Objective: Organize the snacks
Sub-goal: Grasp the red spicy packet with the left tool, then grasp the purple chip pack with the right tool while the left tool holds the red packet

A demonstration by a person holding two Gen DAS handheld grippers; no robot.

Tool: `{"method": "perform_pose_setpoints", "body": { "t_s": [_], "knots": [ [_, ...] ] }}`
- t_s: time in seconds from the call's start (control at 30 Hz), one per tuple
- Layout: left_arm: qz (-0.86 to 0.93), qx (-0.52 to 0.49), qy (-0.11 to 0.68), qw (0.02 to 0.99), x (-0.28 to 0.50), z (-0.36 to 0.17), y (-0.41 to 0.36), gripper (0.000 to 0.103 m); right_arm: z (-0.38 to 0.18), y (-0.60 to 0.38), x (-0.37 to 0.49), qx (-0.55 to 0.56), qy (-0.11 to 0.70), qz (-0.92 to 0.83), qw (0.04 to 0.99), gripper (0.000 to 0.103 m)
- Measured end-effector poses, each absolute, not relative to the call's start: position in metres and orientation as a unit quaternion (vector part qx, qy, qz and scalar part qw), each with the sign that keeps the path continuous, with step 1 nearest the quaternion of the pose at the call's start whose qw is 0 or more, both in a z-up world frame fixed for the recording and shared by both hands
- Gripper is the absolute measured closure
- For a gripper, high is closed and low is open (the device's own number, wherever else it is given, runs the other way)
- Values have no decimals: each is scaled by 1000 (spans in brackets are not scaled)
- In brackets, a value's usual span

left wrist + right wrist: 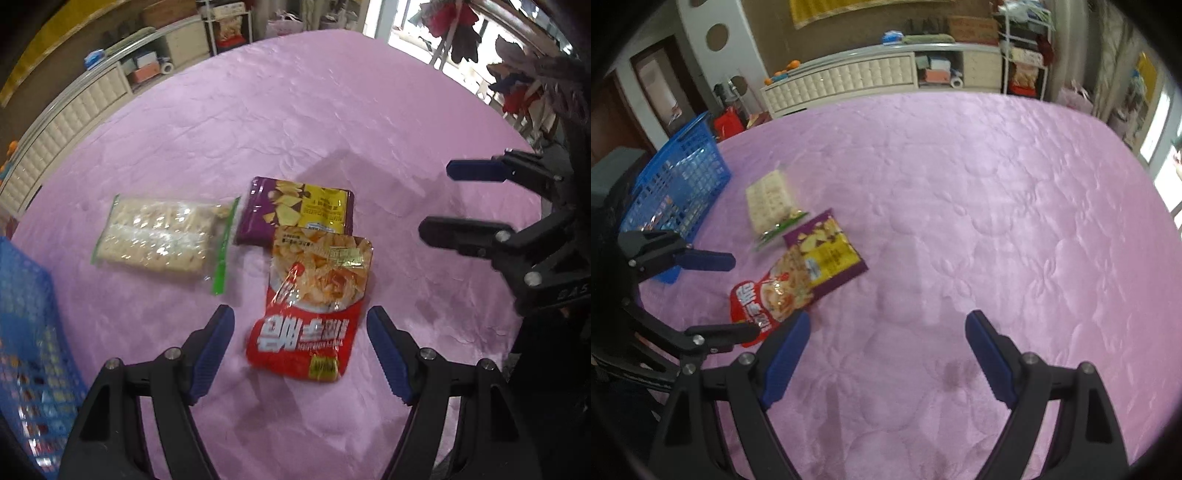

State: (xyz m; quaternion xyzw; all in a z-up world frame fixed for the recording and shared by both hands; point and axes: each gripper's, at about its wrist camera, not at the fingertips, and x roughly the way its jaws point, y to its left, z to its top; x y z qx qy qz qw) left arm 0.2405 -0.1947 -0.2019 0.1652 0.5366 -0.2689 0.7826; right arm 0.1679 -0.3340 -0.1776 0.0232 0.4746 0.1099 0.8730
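Three snack packs lie on a pink quilted cover [295,110]. A red chip bag [314,295] partly overlaps a purple and yellow bag [295,206]. To their left is a clear cracker pack [162,232] with green edges. My left gripper [299,314] hovers open over the red bag's lower half, a finger on each side and the pads apart from it. My right gripper [436,199] stands open at the right, over bare cover. In the right wrist view, the right gripper [886,321] holds nothing, and the red bag [764,295] lies to its left under the left gripper [744,295].
A blue plastic basket [29,332] stands at the cover's left edge [679,177], with some packets showing through its mesh. White cabinets [842,77] and shelves line the far wall. To the right of the packs, the pink cover [997,203] is bare.
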Motion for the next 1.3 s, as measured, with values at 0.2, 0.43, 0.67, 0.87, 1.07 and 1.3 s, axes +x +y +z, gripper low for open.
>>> {"method": "perform_pose_setpoints", "body": {
  "t_s": [0.2, 0.43, 0.67, 0.87, 1.07, 1.3],
  "knots": [
    [-291, 181, 545, 765, 245, -210, -213, 31, -175, -342, 164, 43, 470, 111, 875, 14],
    [-274, 175, 559, 763, 251, -208, -222, 50, -175, -351, 163, 75, 472, 118, 870, 14],
    [-292, 196, 573, 740, 237, -204, -225, 68, -171, -354, 161, 84, 468, 116, 872, 14],
    [-264, 160, 569, 762, 222, -203, -218, 77, -174, -345, 163, 64, 472, 113, 872, 14],
    [-237, 95, 561, 787, 193, -203, -193, 81, -179, -334, 164, 34, 477, 111, 871, 14],
    [-212, 65, 517, 827, 164, -192, -165, 84, -178, -314, 169, 1, 491, 136, 860, 14]
  ]
}}
